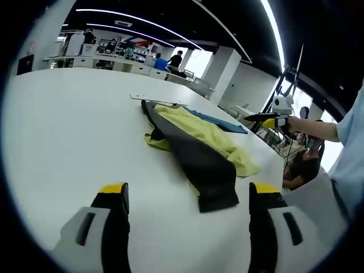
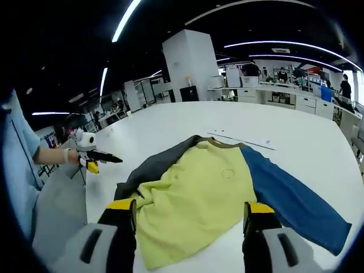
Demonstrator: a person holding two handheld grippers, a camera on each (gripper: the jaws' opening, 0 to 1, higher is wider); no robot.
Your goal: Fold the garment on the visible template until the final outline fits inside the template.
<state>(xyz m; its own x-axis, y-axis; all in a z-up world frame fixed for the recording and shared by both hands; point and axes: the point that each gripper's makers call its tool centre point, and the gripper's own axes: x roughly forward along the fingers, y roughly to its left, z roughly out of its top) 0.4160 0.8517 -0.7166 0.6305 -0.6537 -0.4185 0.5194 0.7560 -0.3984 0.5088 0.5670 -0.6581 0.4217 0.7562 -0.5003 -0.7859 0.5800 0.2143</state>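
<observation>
1. My left claw (image 1: 187, 199) is spread wide, its jaws rising with nothing between them, hovering over the white desk (image 1: 68, 131).
2. Just ahead of that claw lies the shirt (image 1: 193, 145), flat on the desk. From here I see its dark sleeve running toward me, yellow body behind it, and a strip of blue sleeve on the far side.
3. Beyond the shirt, a thin pale template (image 1: 156, 100) lies on the desk, touching the shirt's far end.
4. To the right in the left gripper view, my right claw (image 1: 267, 118) hangs past the desk edge, well apart from the shirt.
5. My right claw (image 2: 190, 213) is also spread, empty, and the shirt (image 2: 199, 190) lies directly between and beyond its jaws: yellow body in the middle, dark sleeve left, blue sleeve right.
6. Past the collar, the template (image 2: 244, 138) shows as a pale strip.
7. To the left in the right gripper view, my left claw (image 2: 94, 156) hangs off the desk (image 2: 296, 131) edge.
</observation>
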